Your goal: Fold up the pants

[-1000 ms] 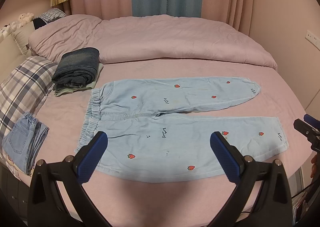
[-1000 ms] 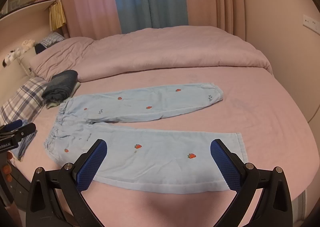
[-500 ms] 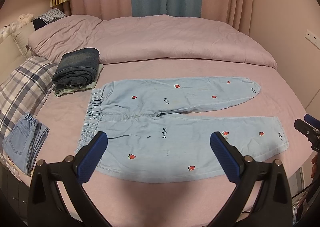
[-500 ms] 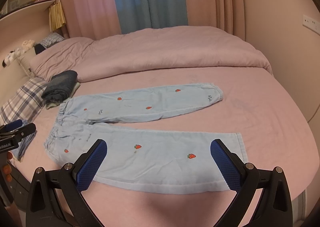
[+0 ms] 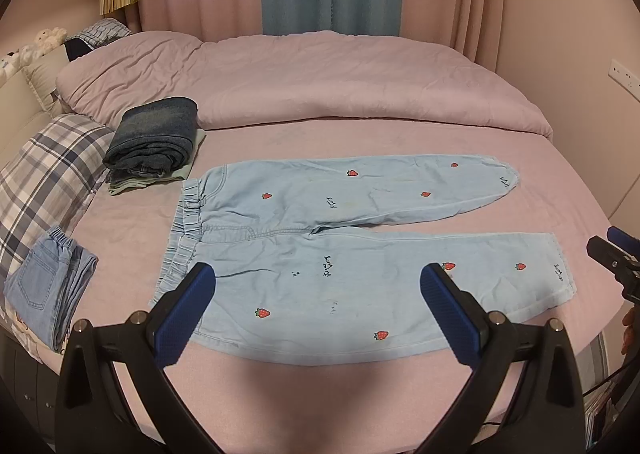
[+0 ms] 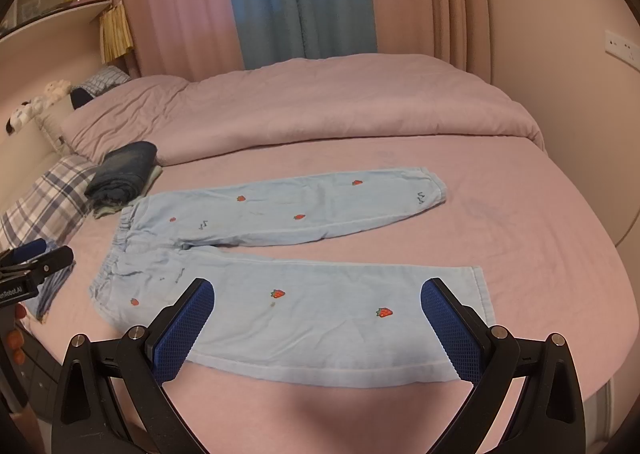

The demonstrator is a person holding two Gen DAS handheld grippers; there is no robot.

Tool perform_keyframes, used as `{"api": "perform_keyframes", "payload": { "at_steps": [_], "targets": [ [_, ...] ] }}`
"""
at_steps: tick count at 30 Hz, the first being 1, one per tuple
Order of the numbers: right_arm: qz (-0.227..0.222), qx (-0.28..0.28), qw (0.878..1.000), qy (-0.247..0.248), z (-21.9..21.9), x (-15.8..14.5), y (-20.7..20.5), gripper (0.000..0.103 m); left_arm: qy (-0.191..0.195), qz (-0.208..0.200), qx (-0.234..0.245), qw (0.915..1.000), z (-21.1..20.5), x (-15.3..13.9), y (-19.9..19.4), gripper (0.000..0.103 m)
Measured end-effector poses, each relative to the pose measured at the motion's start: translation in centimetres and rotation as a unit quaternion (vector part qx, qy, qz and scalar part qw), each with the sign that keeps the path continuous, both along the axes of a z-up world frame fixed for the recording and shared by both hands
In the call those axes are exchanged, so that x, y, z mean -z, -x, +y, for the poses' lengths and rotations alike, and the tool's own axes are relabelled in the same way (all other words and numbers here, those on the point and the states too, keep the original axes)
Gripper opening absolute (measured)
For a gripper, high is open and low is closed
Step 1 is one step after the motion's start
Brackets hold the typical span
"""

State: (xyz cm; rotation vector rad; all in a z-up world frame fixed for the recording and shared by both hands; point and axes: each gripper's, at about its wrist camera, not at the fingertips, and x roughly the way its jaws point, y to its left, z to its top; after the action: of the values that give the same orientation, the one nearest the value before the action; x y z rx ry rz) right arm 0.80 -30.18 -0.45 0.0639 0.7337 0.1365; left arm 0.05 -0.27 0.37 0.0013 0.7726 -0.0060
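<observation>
Left wrist view: I see the pants (image 5: 360,254) spread flat on the pink bed (image 5: 320,386), light blue denim dotted with small red strawberries and dark script marks, elastic waistband gathered. Their long axis runs left to right across the bed; waistband points left toward the plaid pillow (image 5: 44,181), cuffs point right. The two legs are splayed apart, the far one angling away from the near one past the crotch. Folded dark jeans (image 5: 154,137) sit just beyond the waistband, beside the pillow; another folded light denim piece (image 5: 48,294) lies below the pillow at the bed's edge. My left gripper (image 5: 318,308) hovers over the near leg, jaws wide apart, holding nothing. Right wrist view: same pants (image 6: 288,294), waistband left, cuffs right, near cuff hem straight, far cuff gathered. My right gripper (image 6: 318,326) hangs above the near leg, jaws spread, empty.
</observation>
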Motion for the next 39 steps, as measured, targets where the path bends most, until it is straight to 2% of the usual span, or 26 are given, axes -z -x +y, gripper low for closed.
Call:
{"api": "perform_keyframes", "payload": {
  "at_steps": [18,21,25,27,29,31,34,36,37,38,39],
  "targets": [
    [0.007,-0.004,1.0,0.009,0.3,0.2,0.0,0.103,0.006,0.001,-0.002,1.0,-0.2,-0.1,0.2,0.103],
    [0.005,-0.007,1.0,-0.012,0.6,0.6,0.0,0.103,0.002,0.003,-0.001,1.0,-0.1,0.4,0.2,0.103],
    [0.018,-0.021,0.999,-0.024,1.5,1.8,-0.4,0.103,0.031,0.013,-0.003,0.9994,1.1,1.7,-0.1,0.103],
    [0.046,-0.05,0.997,-0.021,2.9,3.1,-0.8,0.103,0.059,0.025,-0.018,0.9978,2.5,2.8,-0.6,0.103],
    [0.048,-0.087,0.995,-0.015,4.7,4.4,-1.0,0.103,0.084,0.04,-0.051,0.9943,5.1,4.7,-1.2,0.102],
    [0.053,-0.137,0.989,0.0,7.6,6.1,-0.9,0.103,0.118,0.06,-0.093,0.9869,8.0,6.9,-1.3,0.102],
    [0.047,-0.203,0.976,0.054,11.7,8.3,-0.4,0.103,0.161,0.105,-0.163,0.9679,12.6,10.1,-0.5,0.102],
    [0.043,-0.256,0.963,0.078,14.0,9.1,0.5,0.103,0.201,0.11,-0.191,0.9544,15.3,12.1,-0.1,0.102],
    [0.038,-0.276,0.956,0.09,15.0,9.6,0.8,0.103,0.234,0.117,-0.206,0.943,16.9,13.7,0.2,0.102],
    [0.031,-0.296,0.949,0.104,16.0,10.4,0.9,0.103,0.234,0.143,-0.221,0.9359,17.4,14.1,1.0,0.102],
    [0.027,-0.32,0.94,0.116,16.9,11.1,1.1,0.103,0.26,0.153,-0.23,0.9254,18.0,14.9,1.2,0.101]
  ]
}}
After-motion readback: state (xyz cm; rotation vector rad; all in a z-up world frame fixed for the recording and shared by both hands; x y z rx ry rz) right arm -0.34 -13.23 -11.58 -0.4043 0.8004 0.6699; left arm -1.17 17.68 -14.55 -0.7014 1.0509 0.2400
